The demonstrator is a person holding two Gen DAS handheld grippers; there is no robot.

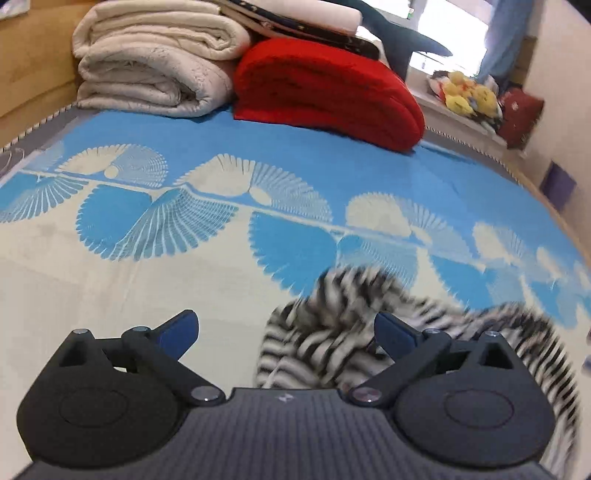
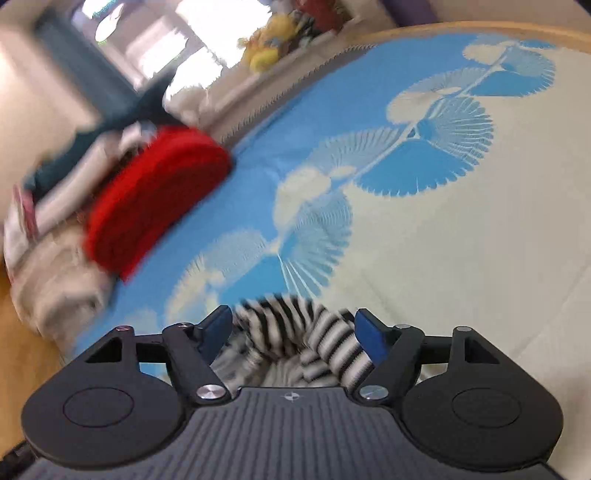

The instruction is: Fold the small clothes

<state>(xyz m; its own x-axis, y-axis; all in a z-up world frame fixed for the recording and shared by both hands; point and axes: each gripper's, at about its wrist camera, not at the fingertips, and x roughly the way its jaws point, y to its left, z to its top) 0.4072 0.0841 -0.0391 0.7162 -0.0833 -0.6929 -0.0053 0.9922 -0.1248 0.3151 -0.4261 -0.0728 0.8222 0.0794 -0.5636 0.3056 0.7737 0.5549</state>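
Observation:
A small black-and-white striped garment (image 1: 332, 332) lies crumpled on the blue-and-cream bedspread (image 1: 184, 280), blurred by motion. My left gripper (image 1: 286, 332) is open just above the bed; the garment lies under and around its right finger (image 1: 393, 338). In the right wrist view the same striped garment (image 2: 295, 332) bunches up between the open jaws of my right gripper (image 2: 293, 334). A fold of it rests against the right finger (image 2: 371, 338). Neither gripper is closed on the cloth.
At the far end of the bed lie a folded red blanket (image 1: 325, 92), stacked cream quilts (image 1: 155, 62) and a dark plush shark (image 1: 399, 33). Yellow soft toys (image 1: 469, 92) sit on a sill. The wooden bed edge (image 2: 480, 27) curves around the spread.

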